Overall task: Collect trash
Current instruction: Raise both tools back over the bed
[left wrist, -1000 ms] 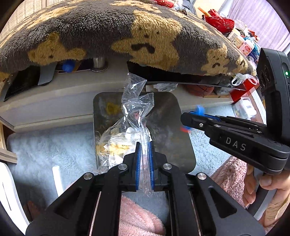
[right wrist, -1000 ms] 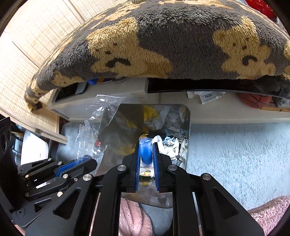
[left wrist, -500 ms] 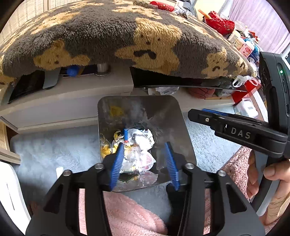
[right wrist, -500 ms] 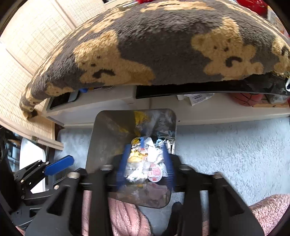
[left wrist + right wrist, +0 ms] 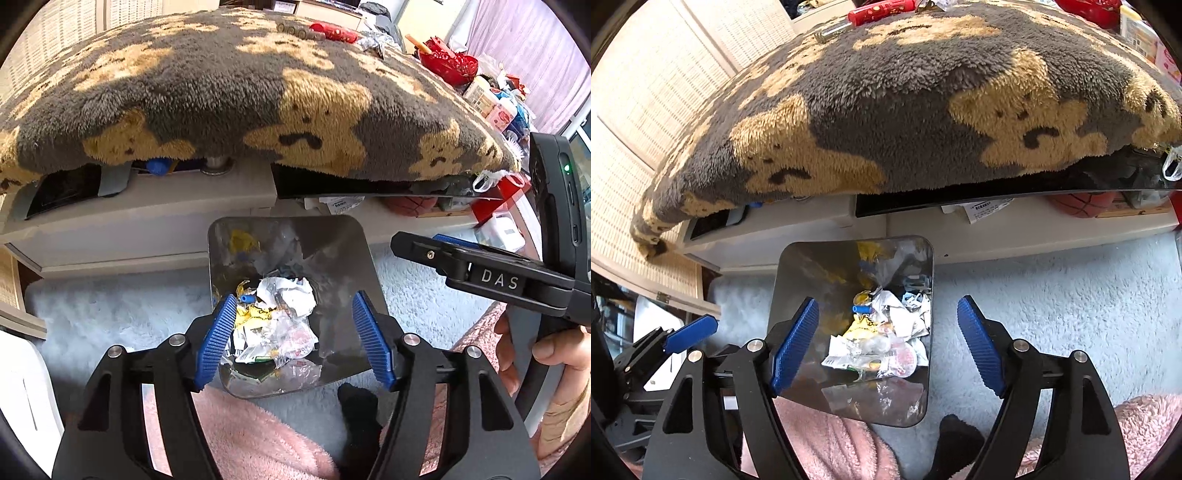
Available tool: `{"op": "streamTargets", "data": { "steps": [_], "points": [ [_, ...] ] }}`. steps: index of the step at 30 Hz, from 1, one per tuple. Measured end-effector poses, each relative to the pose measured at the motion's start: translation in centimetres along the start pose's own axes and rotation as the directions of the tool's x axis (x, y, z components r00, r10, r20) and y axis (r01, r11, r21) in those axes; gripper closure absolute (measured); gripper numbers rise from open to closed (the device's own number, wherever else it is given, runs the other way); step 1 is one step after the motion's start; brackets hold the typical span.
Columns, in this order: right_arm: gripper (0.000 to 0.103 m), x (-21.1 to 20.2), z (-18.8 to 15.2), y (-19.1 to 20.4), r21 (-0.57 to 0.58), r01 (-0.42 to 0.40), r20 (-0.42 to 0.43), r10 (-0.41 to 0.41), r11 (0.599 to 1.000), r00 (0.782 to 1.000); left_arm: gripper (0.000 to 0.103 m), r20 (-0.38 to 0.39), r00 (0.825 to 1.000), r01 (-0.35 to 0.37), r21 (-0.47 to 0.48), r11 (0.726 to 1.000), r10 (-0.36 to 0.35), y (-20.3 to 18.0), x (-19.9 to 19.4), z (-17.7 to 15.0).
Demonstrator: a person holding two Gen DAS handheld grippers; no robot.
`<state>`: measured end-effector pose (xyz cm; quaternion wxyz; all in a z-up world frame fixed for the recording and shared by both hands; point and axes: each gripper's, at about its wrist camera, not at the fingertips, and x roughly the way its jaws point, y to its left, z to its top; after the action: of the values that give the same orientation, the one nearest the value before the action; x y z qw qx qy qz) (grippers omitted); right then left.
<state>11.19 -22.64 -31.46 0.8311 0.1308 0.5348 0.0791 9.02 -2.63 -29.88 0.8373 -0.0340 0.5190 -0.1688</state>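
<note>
A shiny metal trash bin (image 5: 334,258) stands on the pale blue rug, also in the right wrist view (image 5: 798,273). It holds crumpled wrappers and clear plastic (image 5: 280,317), shown too in the right wrist view (image 5: 882,332), with a small blue cap (image 5: 862,308) among them. My left gripper (image 5: 295,339) hovers above the bin, open and empty. My right gripper (image 5: 888,343) is also above the bin, open and empty. The right gripper shows at the right of the left wrist view (image 5: 461,258); the left gripper's blue pad (image 5: 690,332) shows at the left of the right wrist view.
A low table under a grey and tan bear-print blanket (image 5: 221,96) overhangs behind the bin. Its white shelf (image 5: 147,214) holds small items. Red bowls and packages (image 5: 480,85) crowd the table's far right. Pink fleece (image 5: 240,435) lies below the grippers.
Both grippers opened. The left let go of the clear plastic bag and the right let go of the small blue piece; both now lie in the bin. Both grippers rose slightly.
</note>
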Motion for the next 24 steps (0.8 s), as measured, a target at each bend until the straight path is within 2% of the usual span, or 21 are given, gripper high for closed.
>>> {"op": "streamTargets", "data": {
  "steps": [11,24],
  "points": [
    [0.025,-3.1,3.0,0.1,0.002,0.005,0.084,-0.006,1.000,0.996,0.041,0.073,0.997,0.000,0.027,1.000,-0.002,-0.2,-2.2,3.0],
    [0.020,-6.6,12.0,-2.1,0.072,0.035,0.227,-0.051,0.997,0.972,0.040,0.152,0.988,-0.030,0.057,0.998,0.021,1.0,-2.7,11.1]
  ]
}}
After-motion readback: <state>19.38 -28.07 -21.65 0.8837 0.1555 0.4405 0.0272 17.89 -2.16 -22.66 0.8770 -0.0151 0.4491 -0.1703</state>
